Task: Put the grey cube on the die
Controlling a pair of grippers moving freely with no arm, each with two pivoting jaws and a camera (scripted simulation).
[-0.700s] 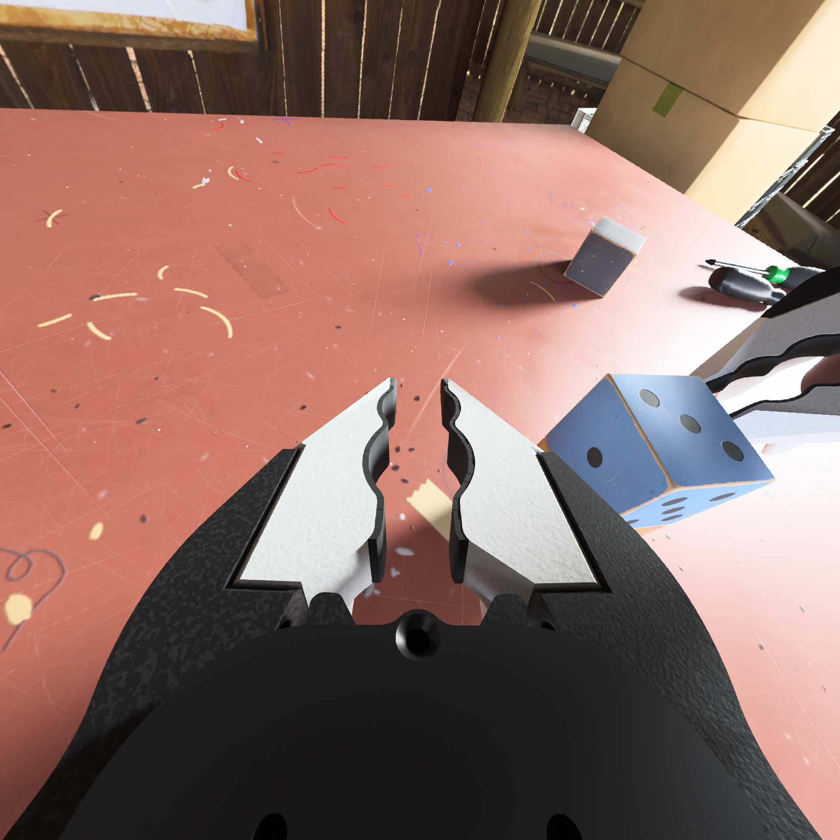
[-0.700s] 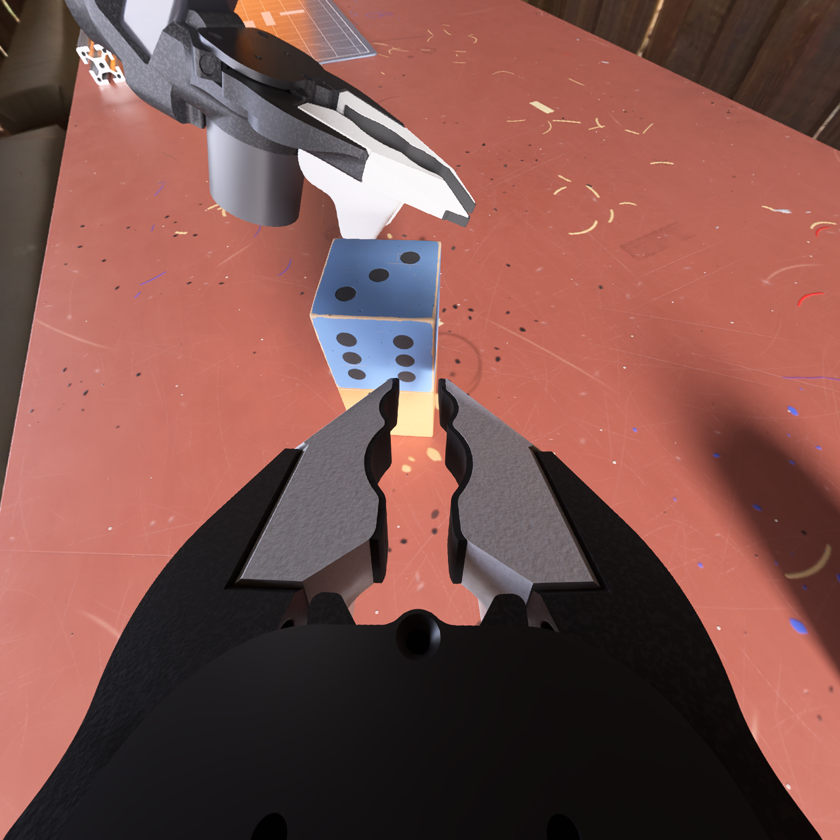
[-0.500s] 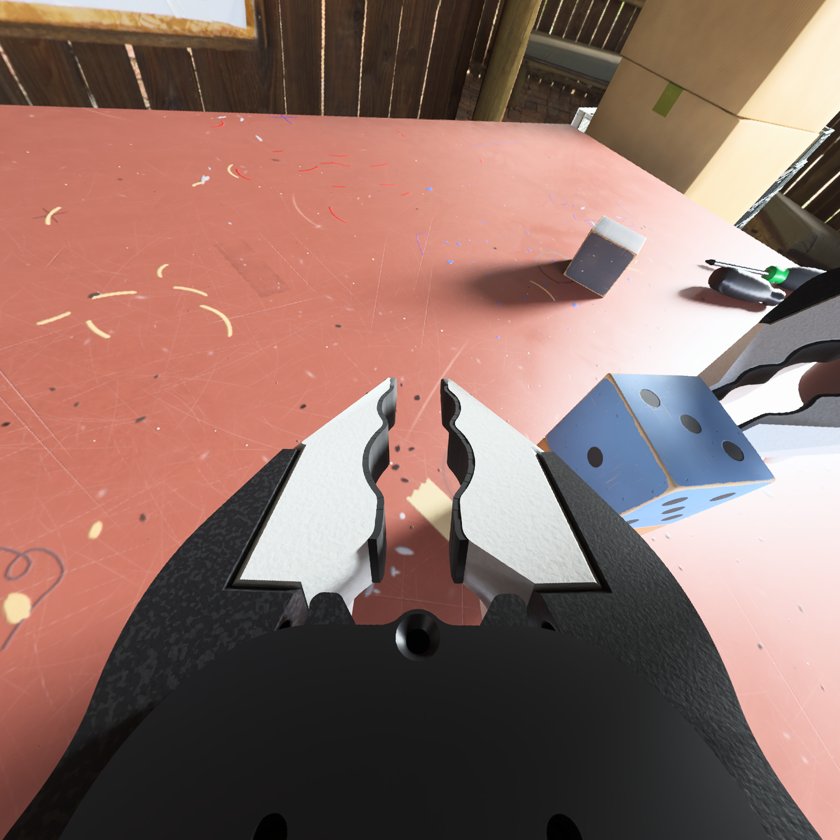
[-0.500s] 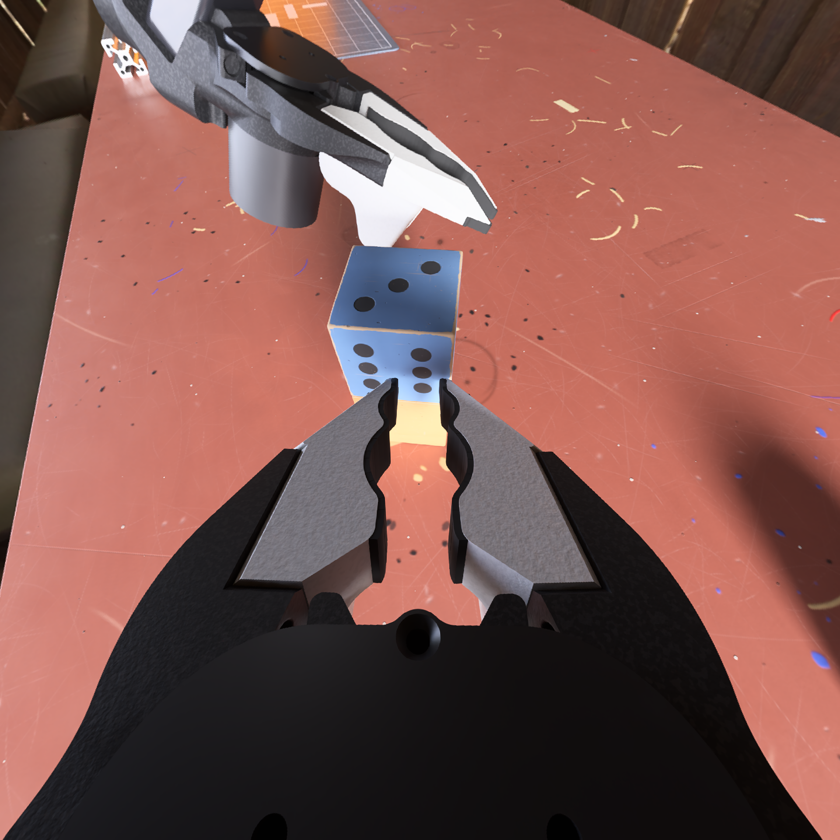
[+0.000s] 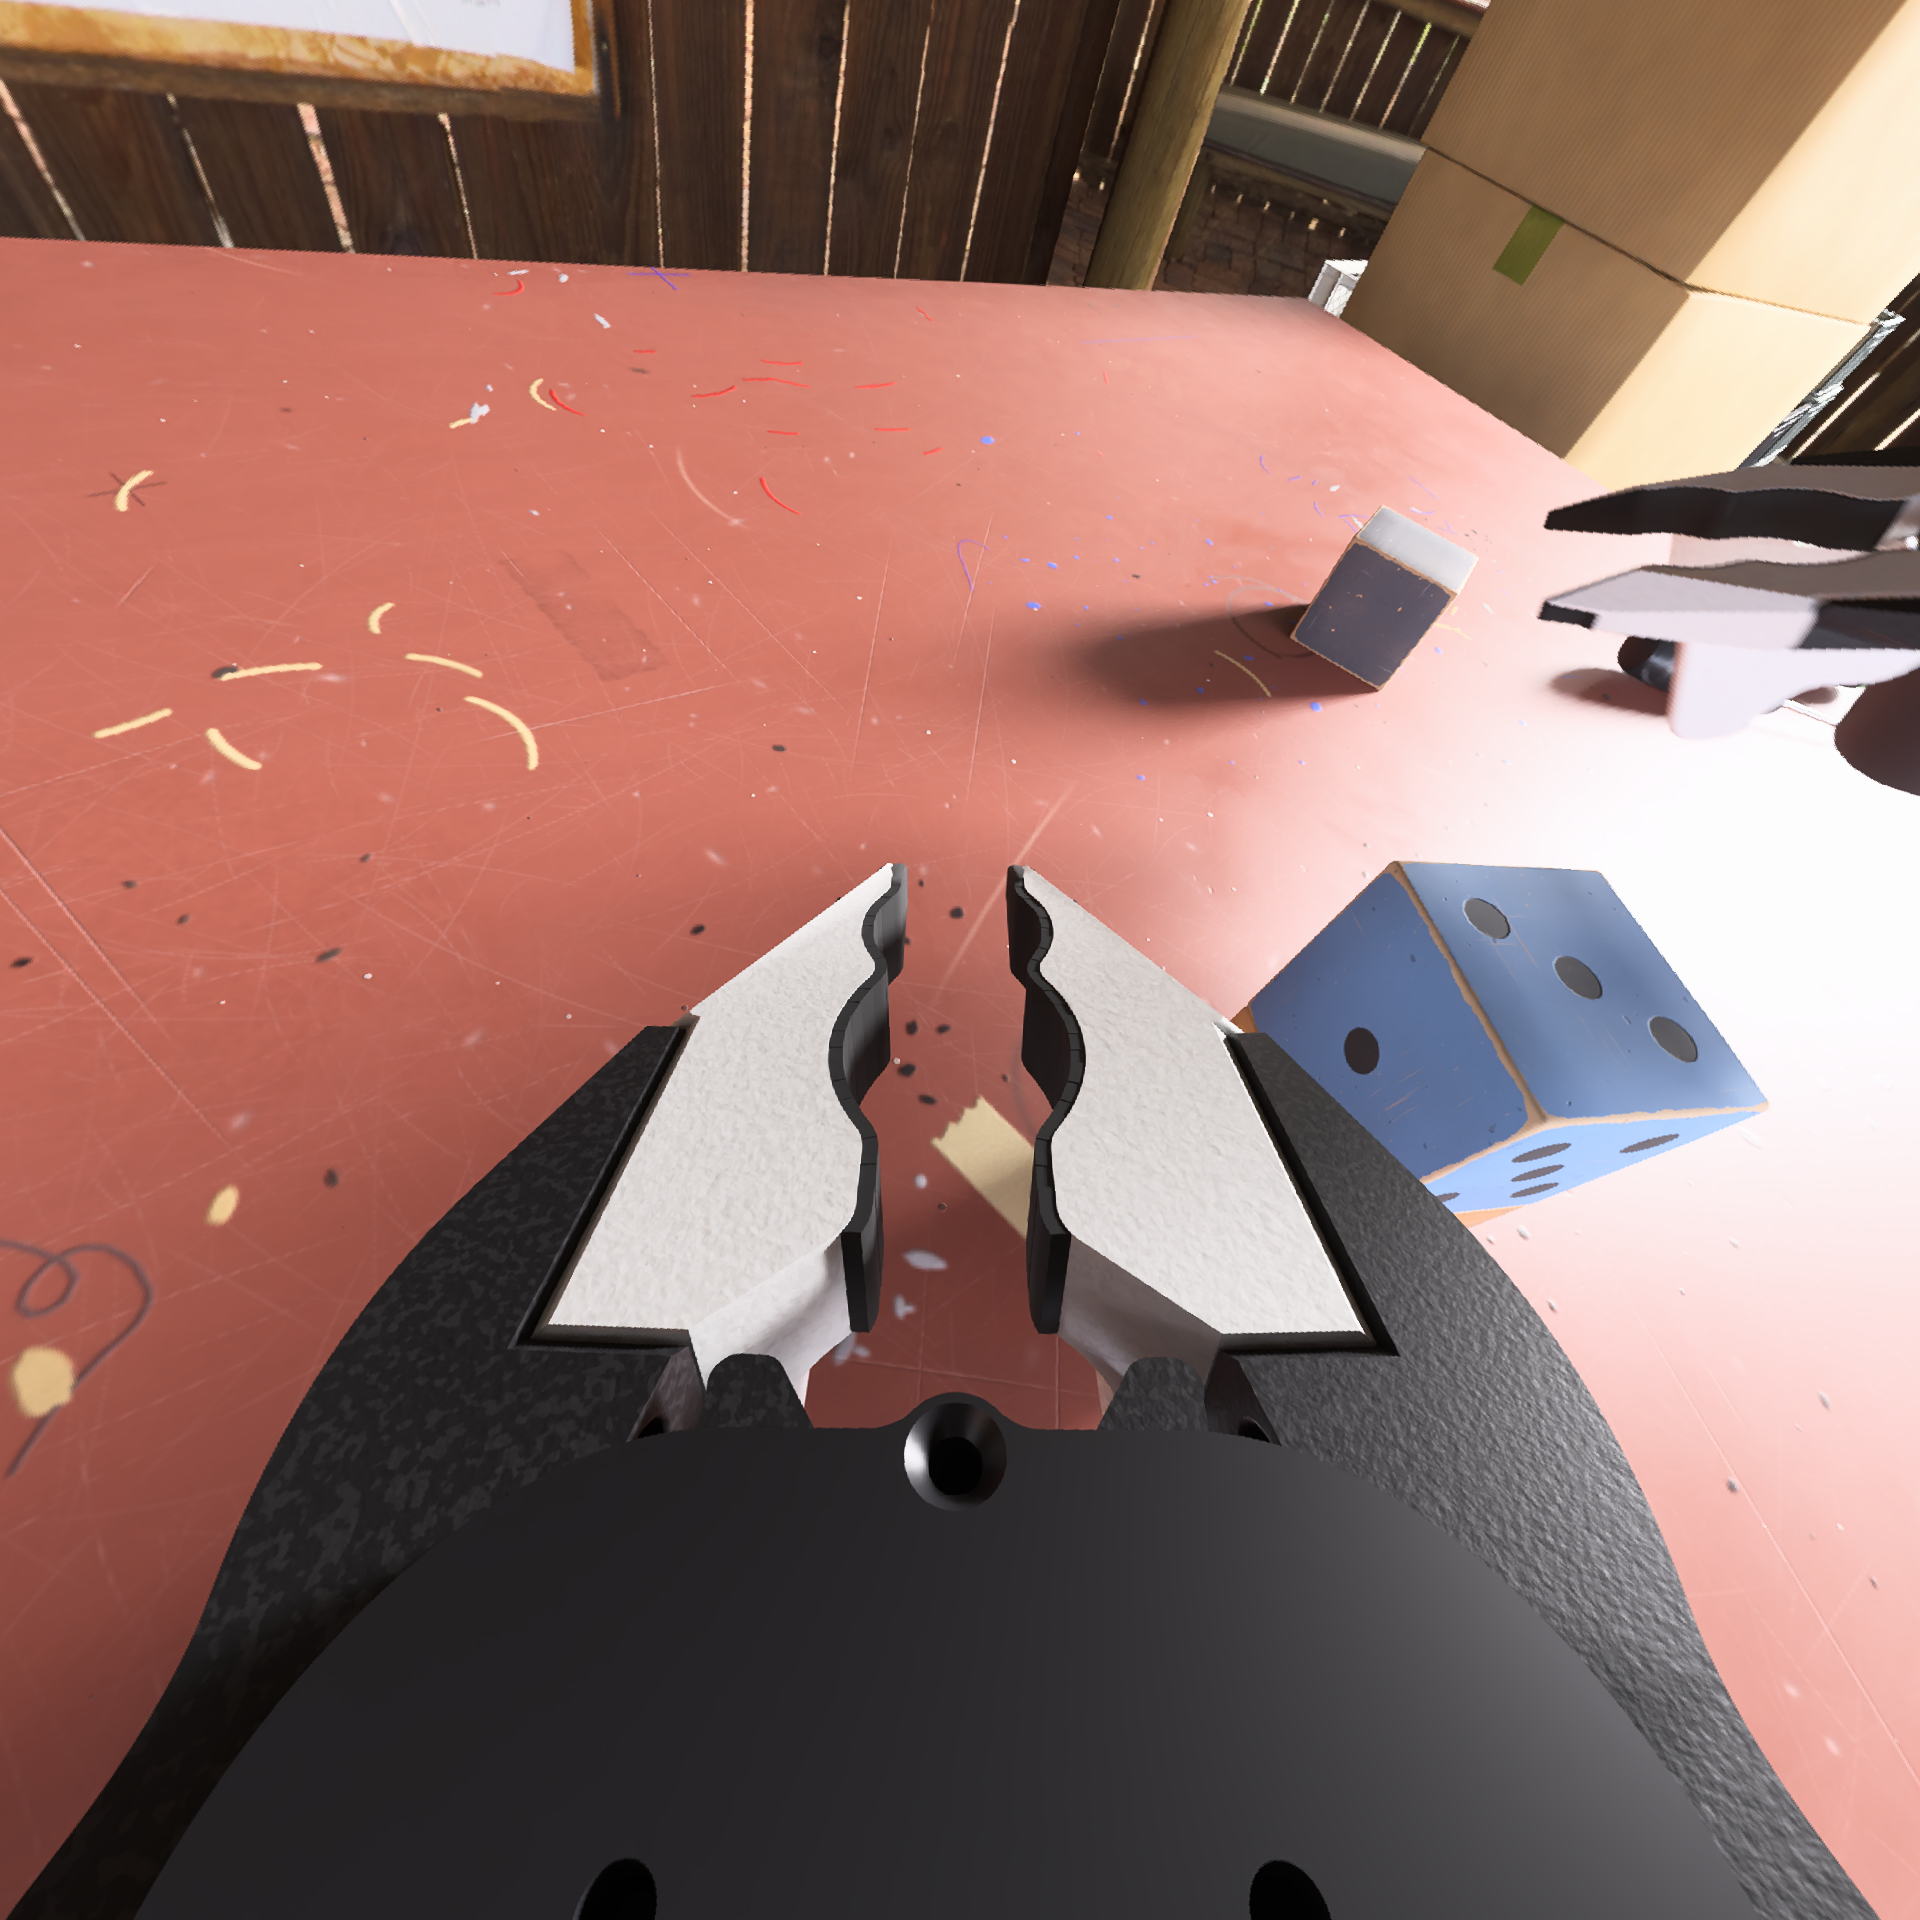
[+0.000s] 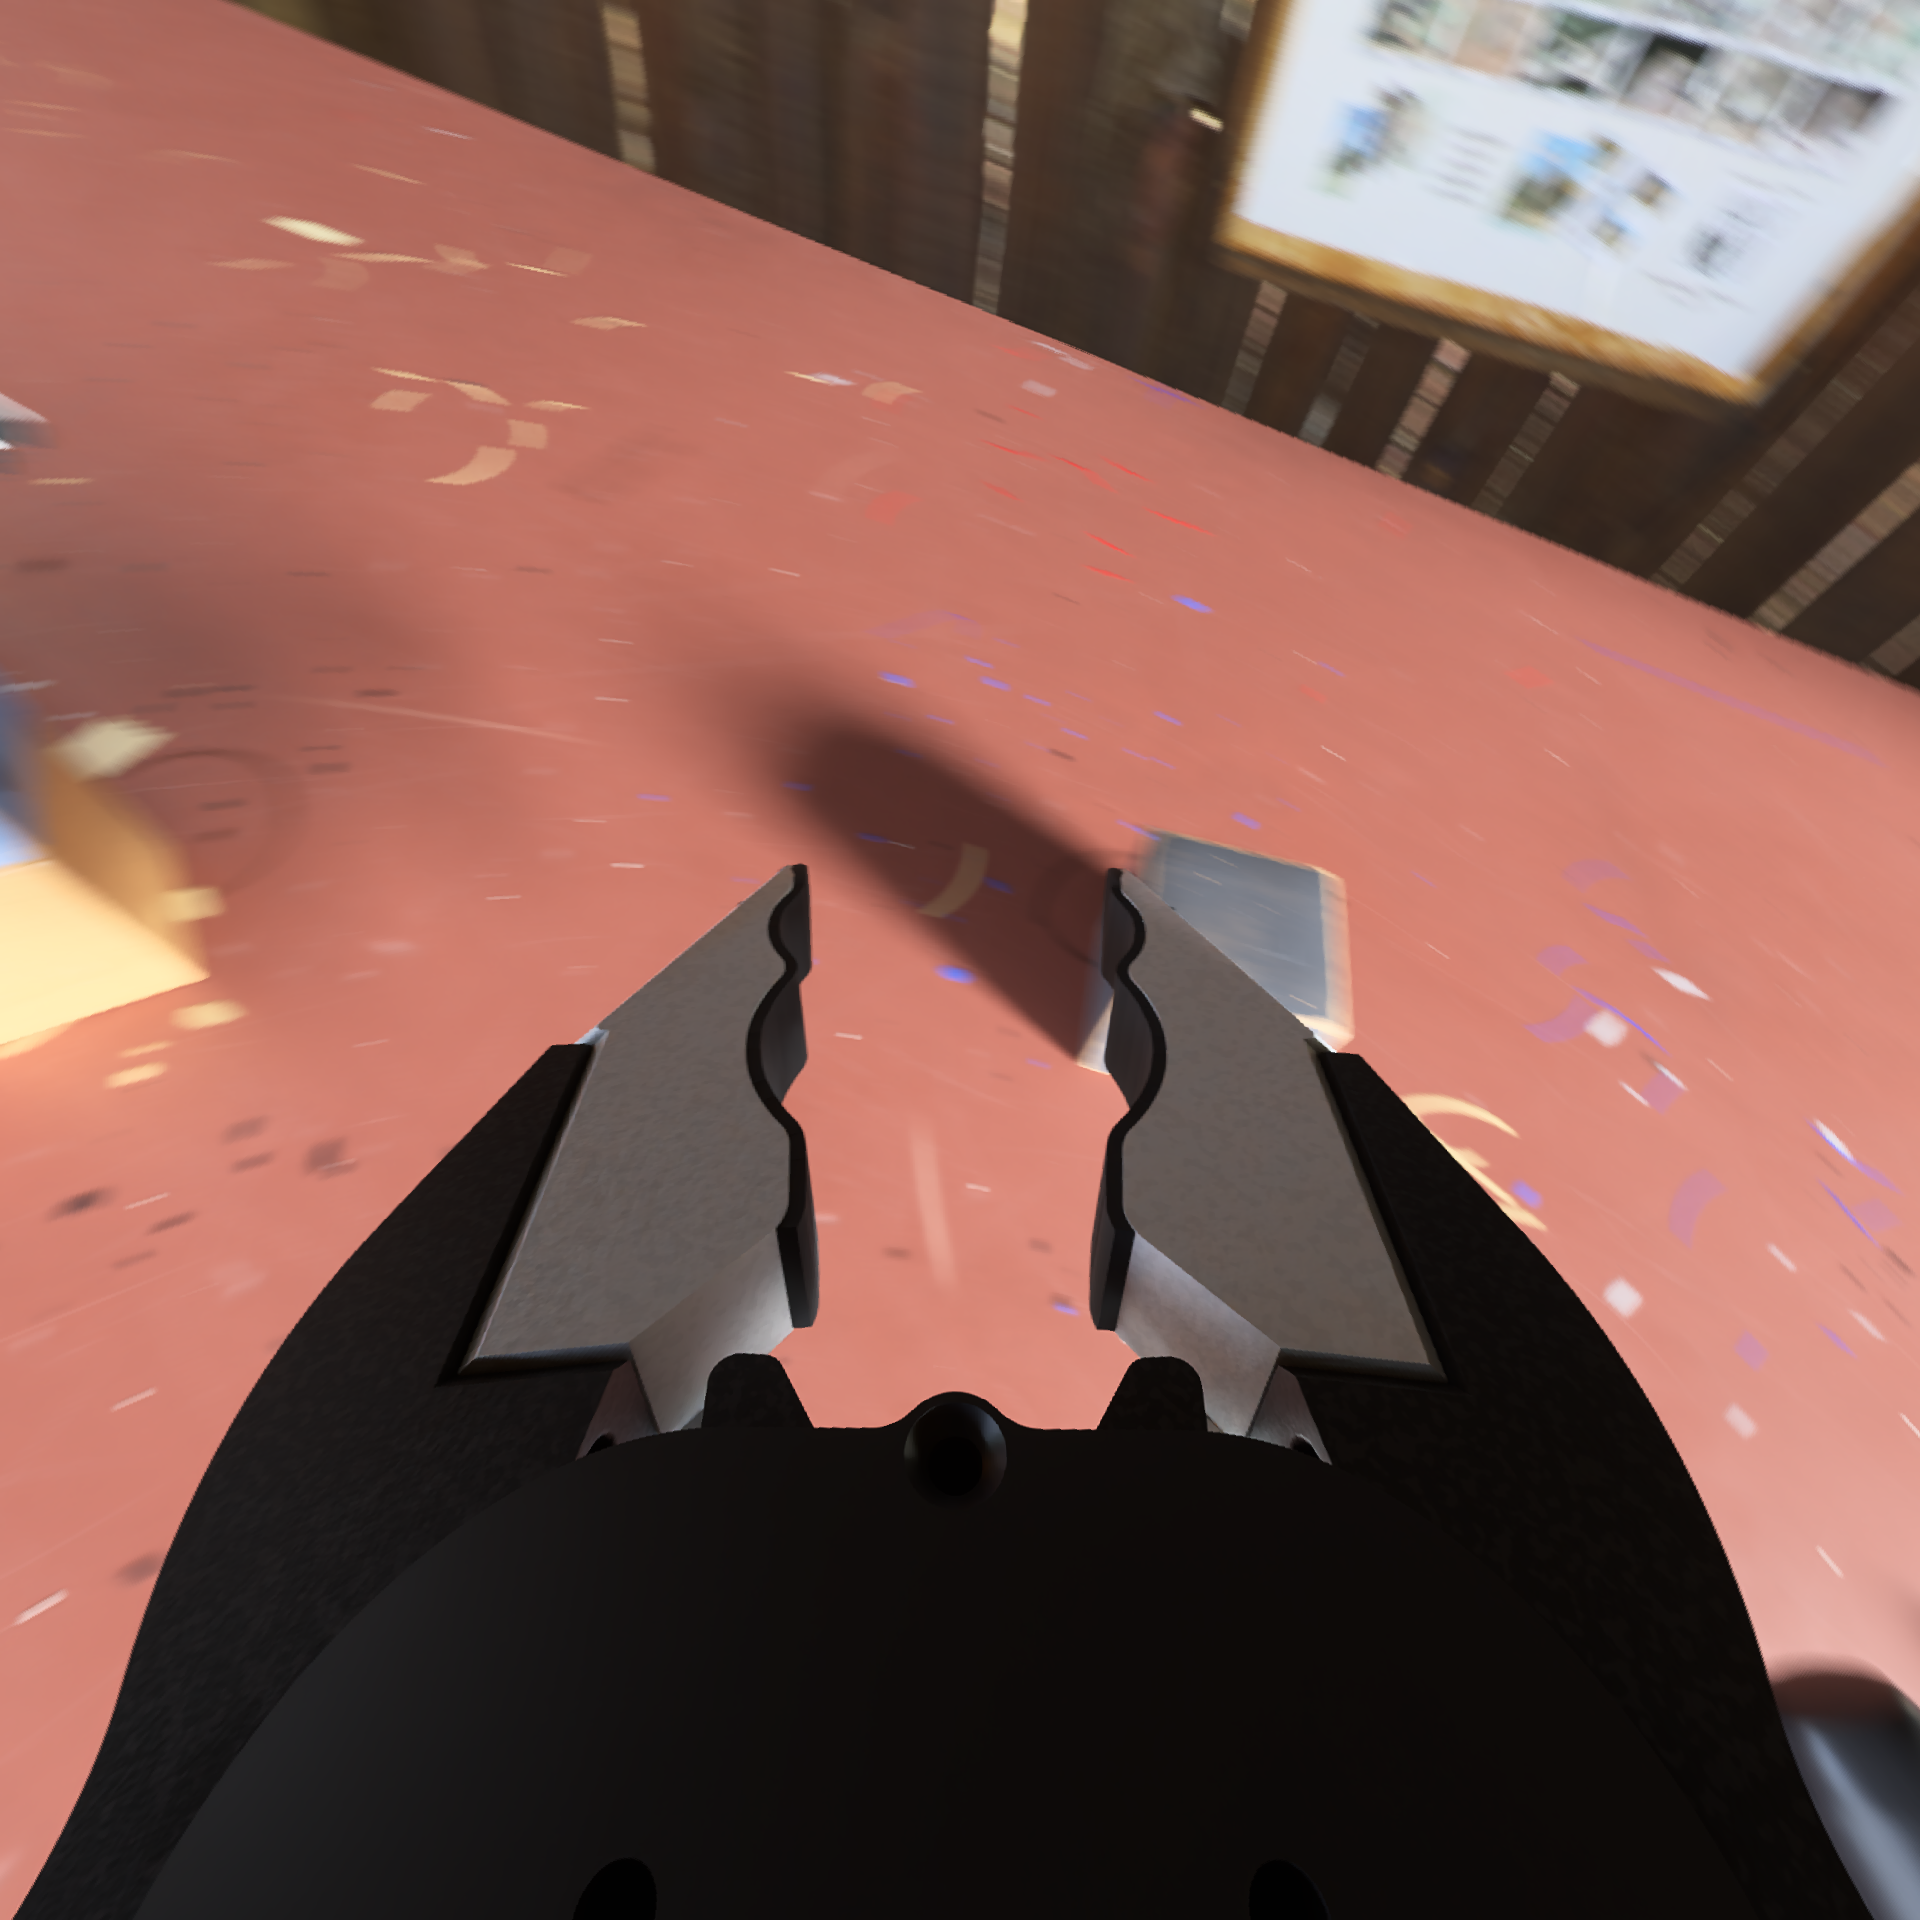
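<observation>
The grey cube (image 5: 1377,603) with a pale top stands tilted on the red table (image 5: 520,935), far right of centre. The blue die (image 5: 1496,1039) sits just right of my left gripper (image 5: 956,883), whose jaws stand nearly together with a narrow slit and hold nothing. My right gripper (image 5: 1558,566) shows at the right edge, level with the cube and a little right of it. In the blurred right wrist view my right gripper (image 6: 956,883) is open and empty. The cube (image 6: 1247,935) lies just beyond its right finger, partly hidden. The die (image 6: 83,821) is a blur at the left edge.
Cardboard boxes (image 5: 1662,208) stand past the table's right far corner. A wooden post (image 5: 1174,135) and a plank wall stand behind the table. A framed board (image 6: 1558,156) hangs on the wall. A dark tool handle (image 5: 1642,665) lies under the right gripper.
My right gripper has swung away from the die toward the grey cube, and its jaws have opened wide. My left gripper has stayed still with the same narrow slit.
</observation>
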